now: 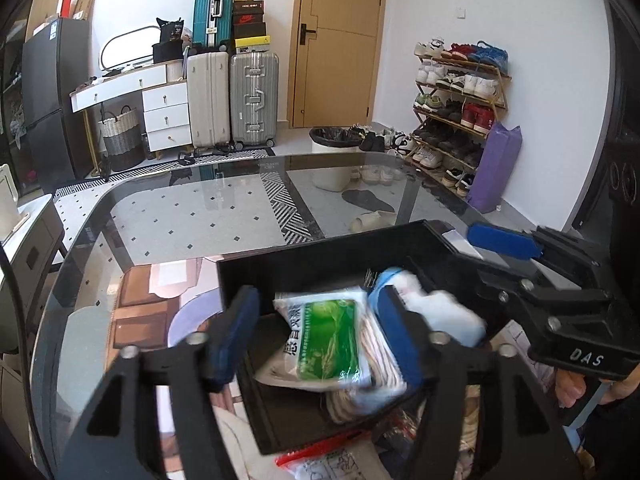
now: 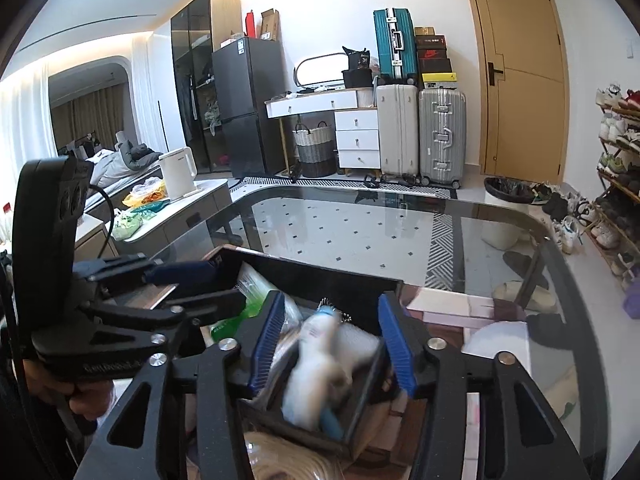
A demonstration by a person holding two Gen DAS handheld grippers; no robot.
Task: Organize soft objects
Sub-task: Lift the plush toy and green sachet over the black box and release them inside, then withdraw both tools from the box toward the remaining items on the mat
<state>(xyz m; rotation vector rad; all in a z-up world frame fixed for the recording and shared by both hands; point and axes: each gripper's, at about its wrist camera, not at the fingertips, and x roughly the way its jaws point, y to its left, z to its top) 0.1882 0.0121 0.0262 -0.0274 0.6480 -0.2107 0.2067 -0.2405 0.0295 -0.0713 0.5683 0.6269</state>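
Note:
A black open box [image 1: 320, 256] stands on the glass table. It holds a green-labelled soft packet [image 1: 330, 340], a striped cloth bundle [image 1: 380, 364] and a blurred white and blue soft toy [image 1: 436, 312]. My left gripper [image 1: 316, 328] is open above the box, its jaws either side of the green packet. My right gripper [image 2: 332, 344] is open over the box's [image 2: 344, 276] right end, with the white toy [image 2: 320, 364] blurred between and below its jaws, not clamped. The right gripper also shows in the left wrist view [image 1: 500, 240], and the left one in the right wrist view [image 2: 184, 276].
The glass table [image 1: 192, 208] has a rounded far edge. More soft items lie at the near edge: a red-trimmed packet [image 1: 320, 456] and pale fabric [image 2: 288, 460]. Cushions [image 1: 136, 312] show through the glass. Suitcases [image 1: 232, 96], a bin [image 1: 334, 148] and a shoe rack [image 1: 460, 104] stand beyond.

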